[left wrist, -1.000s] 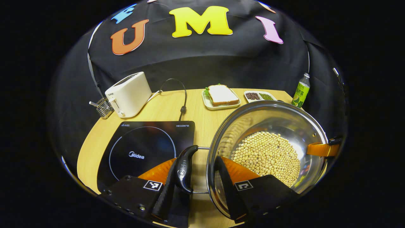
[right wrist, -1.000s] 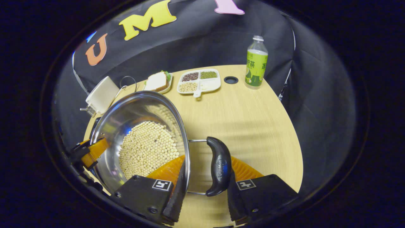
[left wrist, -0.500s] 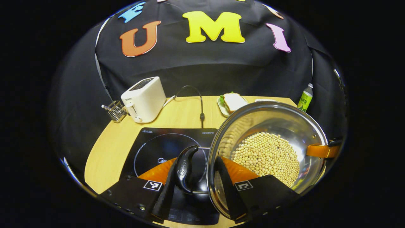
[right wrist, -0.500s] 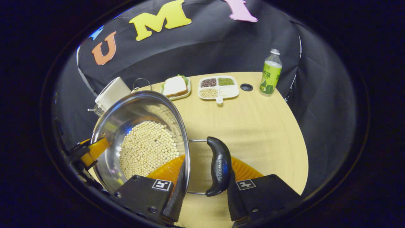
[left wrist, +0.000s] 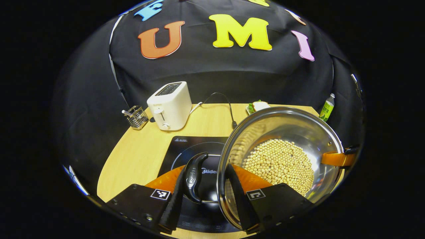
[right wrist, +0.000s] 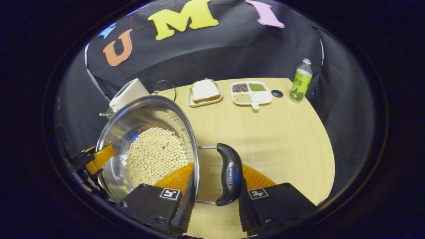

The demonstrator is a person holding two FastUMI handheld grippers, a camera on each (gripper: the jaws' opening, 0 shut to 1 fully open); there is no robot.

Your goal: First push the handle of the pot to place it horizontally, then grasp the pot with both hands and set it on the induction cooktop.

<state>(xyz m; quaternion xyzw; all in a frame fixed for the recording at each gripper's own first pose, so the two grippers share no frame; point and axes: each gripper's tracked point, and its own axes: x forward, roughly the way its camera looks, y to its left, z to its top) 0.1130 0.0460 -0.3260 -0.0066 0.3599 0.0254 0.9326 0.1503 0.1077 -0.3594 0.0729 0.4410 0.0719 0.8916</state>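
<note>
Left gripper (left wrist: 206,192) clamps the pot's (left wrist: 282,132) left black handle (left wrist: 193,177) and rim, over the induction cooktop (left wrist: 186,149). The steel pot – soybeans (left wrist: 279,164) inside – hangs between both grippers, above the table (right wrist: 265,132). Right gripper (right wrist: 214,194) grips rim and right handle (right wrist: 229,174) likewise.

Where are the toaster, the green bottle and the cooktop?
toaster (left wrist: 170,106): left gripper view, front face.
green bottle (right wrist: 300,82): right gripper view, label.
cooktop (left wrist: 186,147): left gripper view, bare glass at back left.
</note>
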